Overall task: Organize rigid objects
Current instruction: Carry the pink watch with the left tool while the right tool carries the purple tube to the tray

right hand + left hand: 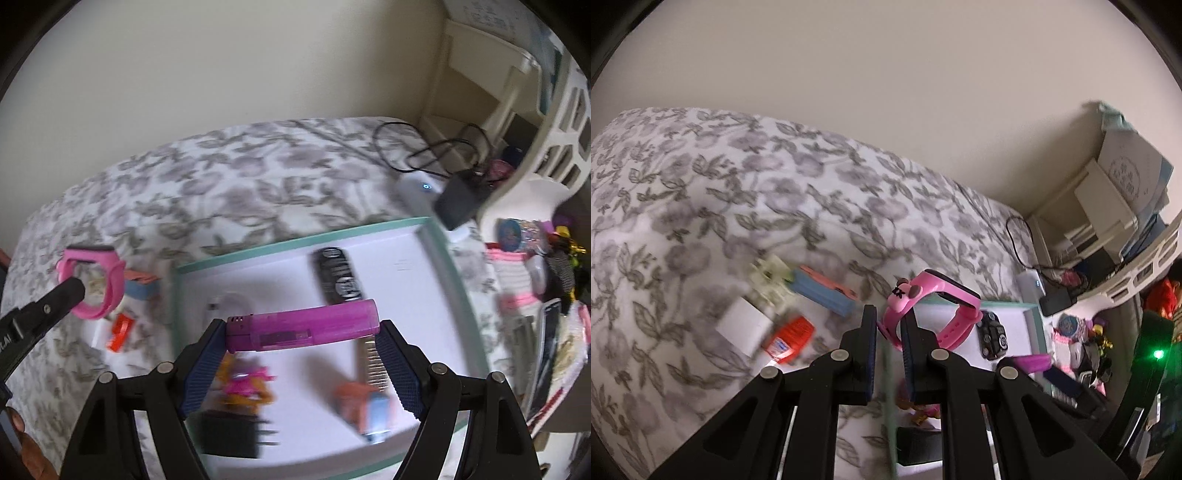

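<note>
My left gripper (888,321) is shut on the strap of a pink watch (931,306) with a cartoon face, held up over the left rim of the teal-edged white tray (1008,303). The right wrist view shows that same watch (96,284) hanging from the left gripper (70,291) left of the tray (295,240). My right gripper (301,339) is shut on a magenta lighter (303,326), gripped end to end above the tray. In the tray lie a black toy car (336,277), a comb (373,365), a pink-orange figure (243,384), a black charger (229,432) and an orange-blue piece (362,410).
On the floral bedspread left of the tray lie a blue-pink box (823,291), a red item (790,338) and a white box (744,325). A white power bank (421,188), black adapter (461,203) and cables sit behind the tray. A white basket (535,166) and clutter crowd the right.
</note>
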`<state>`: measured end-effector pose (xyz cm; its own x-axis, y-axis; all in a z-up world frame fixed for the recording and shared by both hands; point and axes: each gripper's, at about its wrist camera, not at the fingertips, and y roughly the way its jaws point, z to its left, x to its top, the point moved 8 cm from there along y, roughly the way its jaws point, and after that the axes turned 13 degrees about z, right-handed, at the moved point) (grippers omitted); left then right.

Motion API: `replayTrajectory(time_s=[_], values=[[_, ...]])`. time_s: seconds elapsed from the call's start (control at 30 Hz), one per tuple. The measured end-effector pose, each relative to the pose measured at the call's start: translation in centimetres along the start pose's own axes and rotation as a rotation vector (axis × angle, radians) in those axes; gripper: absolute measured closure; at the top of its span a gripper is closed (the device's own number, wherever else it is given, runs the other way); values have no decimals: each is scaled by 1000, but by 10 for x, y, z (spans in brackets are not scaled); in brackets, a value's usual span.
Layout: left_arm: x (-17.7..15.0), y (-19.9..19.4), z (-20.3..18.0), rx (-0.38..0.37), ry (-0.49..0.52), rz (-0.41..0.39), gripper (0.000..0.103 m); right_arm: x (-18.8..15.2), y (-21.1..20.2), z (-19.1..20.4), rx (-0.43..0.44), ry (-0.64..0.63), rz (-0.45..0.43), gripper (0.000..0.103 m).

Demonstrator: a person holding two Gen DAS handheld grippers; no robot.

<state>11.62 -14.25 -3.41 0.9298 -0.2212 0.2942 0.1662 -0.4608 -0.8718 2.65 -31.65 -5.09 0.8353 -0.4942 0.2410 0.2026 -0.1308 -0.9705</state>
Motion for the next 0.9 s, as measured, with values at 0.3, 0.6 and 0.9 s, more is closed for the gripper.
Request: replayTrajectory(time_s=[0.3, 0.6, 0.9], values=[[-20, 40, -48, 32, 93, 95, 90, 6, 9, -55, -55, 61, 25, 20], [-36, 68, -76, 85, 178, 149, 90, 6, 27, -81, -95, 61, 70, 20], [-45, 87, -80, 136, 205, 189, 90, 1, 41, -81, -106, 33, 112, 20]])
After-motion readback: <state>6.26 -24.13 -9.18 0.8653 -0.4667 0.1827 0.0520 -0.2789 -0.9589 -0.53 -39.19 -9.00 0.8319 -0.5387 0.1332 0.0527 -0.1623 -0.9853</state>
